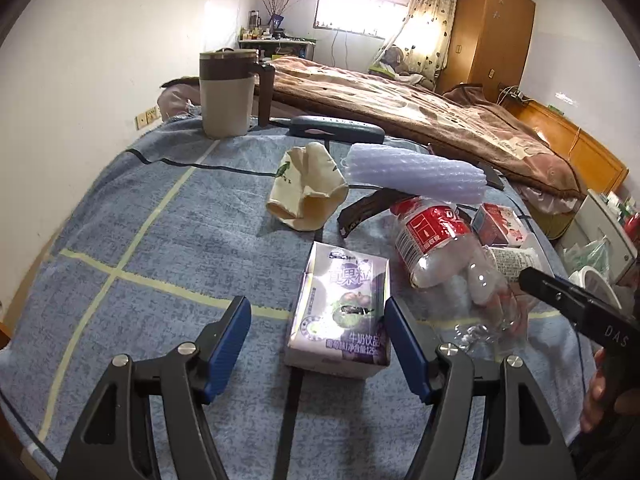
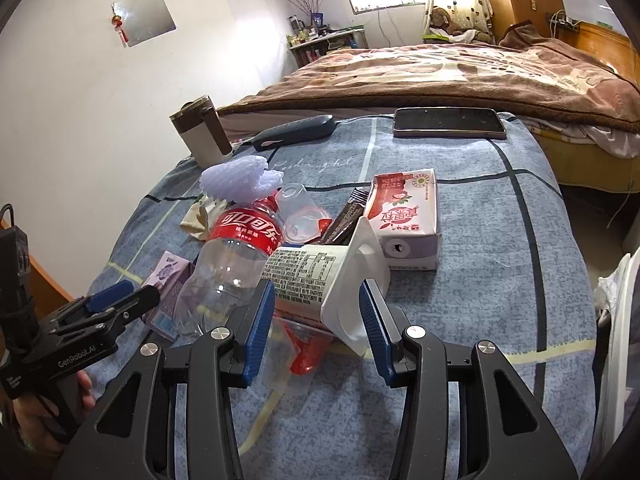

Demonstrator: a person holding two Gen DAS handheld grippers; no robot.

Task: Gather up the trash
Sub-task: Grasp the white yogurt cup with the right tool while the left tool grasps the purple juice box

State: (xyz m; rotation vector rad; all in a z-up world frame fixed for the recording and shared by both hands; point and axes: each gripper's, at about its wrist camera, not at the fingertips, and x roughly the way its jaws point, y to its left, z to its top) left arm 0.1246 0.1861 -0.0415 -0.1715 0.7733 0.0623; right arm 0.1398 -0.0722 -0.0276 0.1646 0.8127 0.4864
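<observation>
Trash lies on a blue cloth-covered table (image 1: 140,208). A purple milk carton (image 1: 340,308) lies just ahead of my open left gripper (image 1: 318,312), its near end between the blue pads. A clear cola bottle (image 1: 436,248) with red label lies to its right; it also shows in the right wrist view (image 2: 236,248). My right gripper (image 2: 318,296) is open, its pads on either side of a white yogurt cup (image 2: 316,276) lying on its side. A pink milk carton (image 2: 404,216), a dark wrapper (image 2: 348,216), white foam netting (image 2: 240,180) and a crumpled paper cup (image 1: 308,188) lie around.
A beige and brown mug (image 1: 230,92) stands at the table's far left. A dark glasses case (image 1: 336,128) and a phone (image 2: 448,122) lie at the far edge. A bed with a brown blanket (image 2: 460,76) is behind. A white bin with a bag (image 2: 616,300) is at the right.
</observation>
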